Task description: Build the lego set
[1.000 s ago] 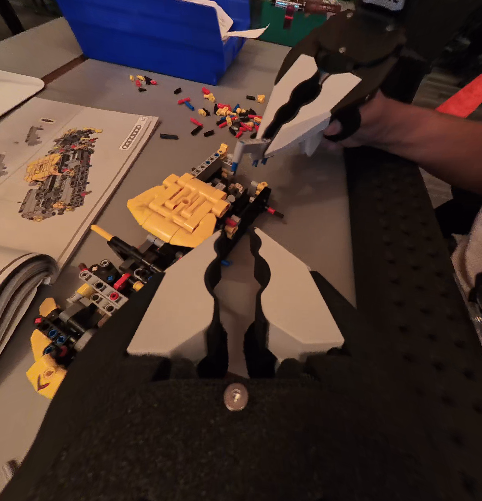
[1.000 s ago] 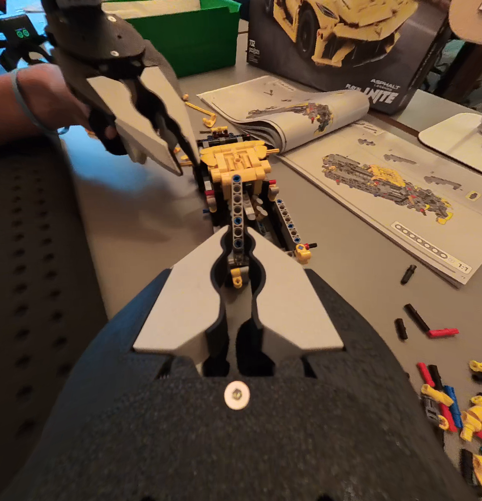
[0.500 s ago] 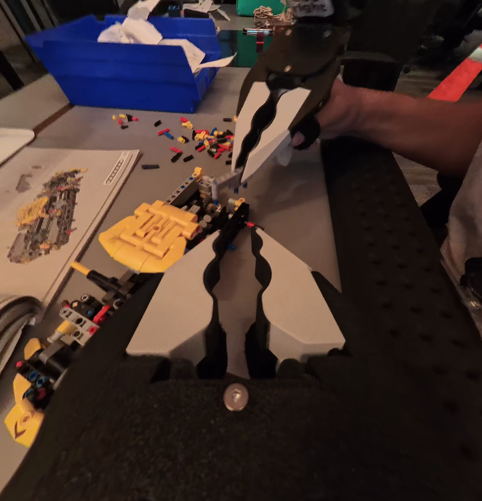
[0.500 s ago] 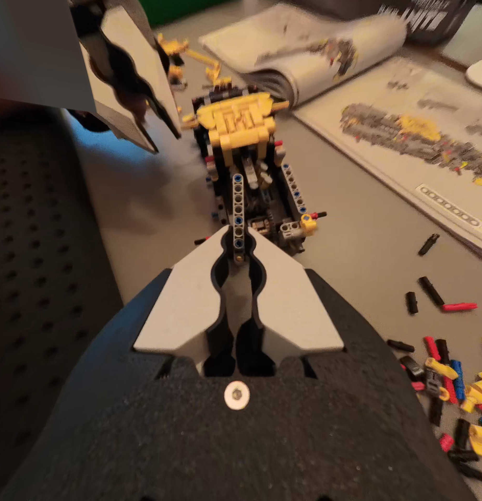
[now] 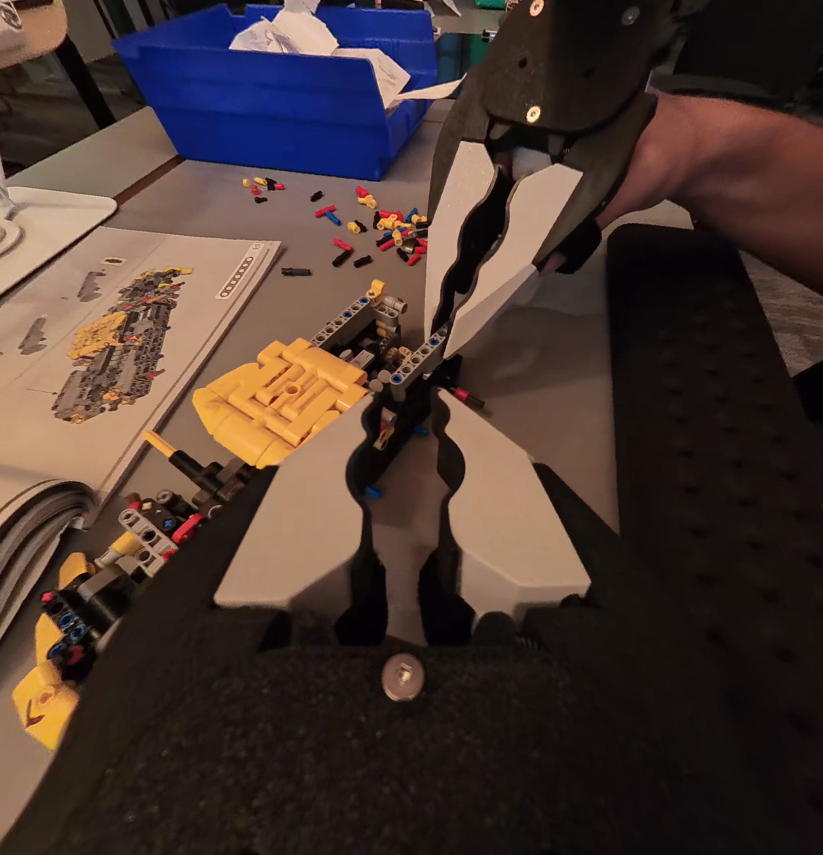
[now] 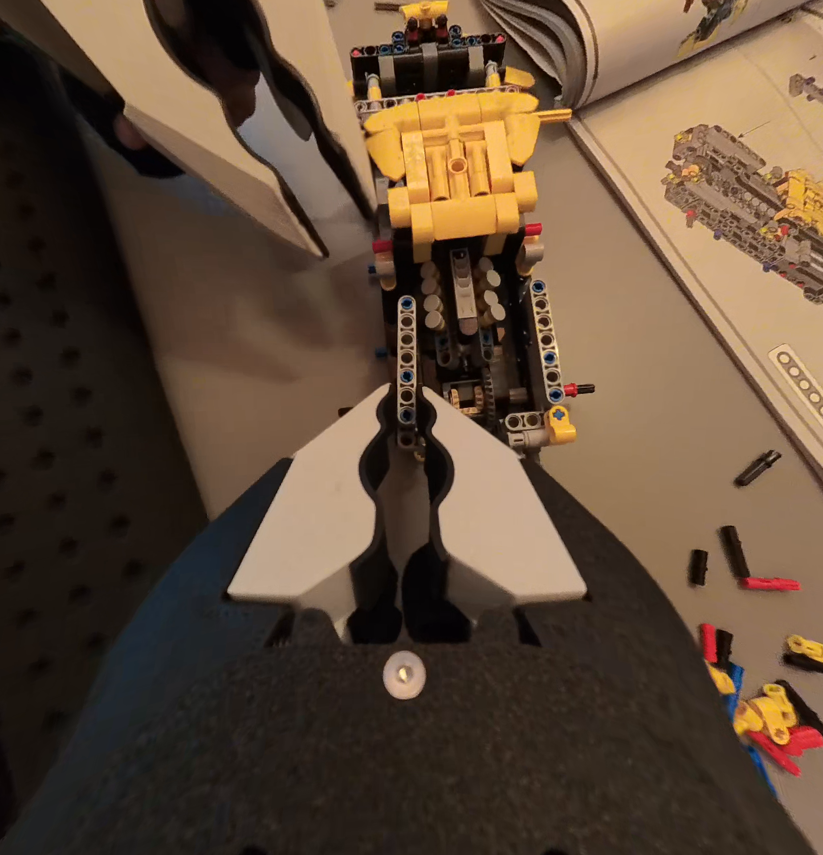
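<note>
Pinching one end of a light grey perforated beam (image 6: pixel 406 365) between its fingertips, the right tool (image 6: pixel 407 407) lays the beam along the near flank of the half-built car chassis (image 6: pixel 460 287), where I judge it is being pressed onto the blue pins that show through its holes; a matching beam (image 6: pixel 546 340) is already seated on the far flank, which suggests this one mirrors it. The left tool (image 5: pixel 400 402) has its jaws spread, with nothing between them, and sits low against the black frame just ahead of its tips, probably to brace the model against the push from the other side. The chassis lies flat on the grey tabletop (image 5: pixel 539 361) directly in front of both tools, its smooth yellow bodywork panels (image 5: pixel 280 398) beside the left tool's fingers (image 5: pixel 308 509) and beyond the right tool's tips. The tool fingers are matt grey wedges with wavy black inner pads. To the left tool's left lies the open instruction booklet (image 5: pixel 123 324) with glossy pages; farther ahead a scatter of small red, yellow, blue and black pins (image 5: pixel 391 231) lies before a blue plastic bin (image 5: pixel 271 111). A second, smaller sub-assembly (image 5: pixel 136 541) rests close by the left tool's left side.
</note>
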Action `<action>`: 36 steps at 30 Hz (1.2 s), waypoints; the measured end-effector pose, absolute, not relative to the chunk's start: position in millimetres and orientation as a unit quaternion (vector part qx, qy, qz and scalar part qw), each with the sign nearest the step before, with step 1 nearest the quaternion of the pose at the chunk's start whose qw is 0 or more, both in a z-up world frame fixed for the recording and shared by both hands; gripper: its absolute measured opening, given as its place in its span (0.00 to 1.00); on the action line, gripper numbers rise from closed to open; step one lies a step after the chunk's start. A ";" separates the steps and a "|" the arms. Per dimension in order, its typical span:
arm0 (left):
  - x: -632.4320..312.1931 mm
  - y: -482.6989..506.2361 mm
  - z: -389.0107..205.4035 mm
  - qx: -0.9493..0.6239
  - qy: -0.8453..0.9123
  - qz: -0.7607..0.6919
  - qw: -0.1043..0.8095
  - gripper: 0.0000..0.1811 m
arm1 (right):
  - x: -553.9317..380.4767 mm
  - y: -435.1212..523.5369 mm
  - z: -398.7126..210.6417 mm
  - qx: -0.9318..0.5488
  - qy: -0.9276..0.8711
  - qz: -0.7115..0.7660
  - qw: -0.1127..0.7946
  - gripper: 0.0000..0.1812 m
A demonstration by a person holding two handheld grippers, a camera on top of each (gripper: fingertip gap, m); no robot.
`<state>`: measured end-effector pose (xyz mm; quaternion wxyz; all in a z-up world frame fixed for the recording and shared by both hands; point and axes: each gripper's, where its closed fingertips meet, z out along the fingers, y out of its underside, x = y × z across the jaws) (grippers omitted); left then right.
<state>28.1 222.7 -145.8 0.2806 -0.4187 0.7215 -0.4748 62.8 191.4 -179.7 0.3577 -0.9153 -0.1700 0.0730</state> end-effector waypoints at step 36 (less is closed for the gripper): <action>44.4 206.4 -175.2 -0.202 0.936 -0.237 0.162 0.04 | 54.3 190.2 -181.7 -0.911 -0.219 0.064 0.343 0.05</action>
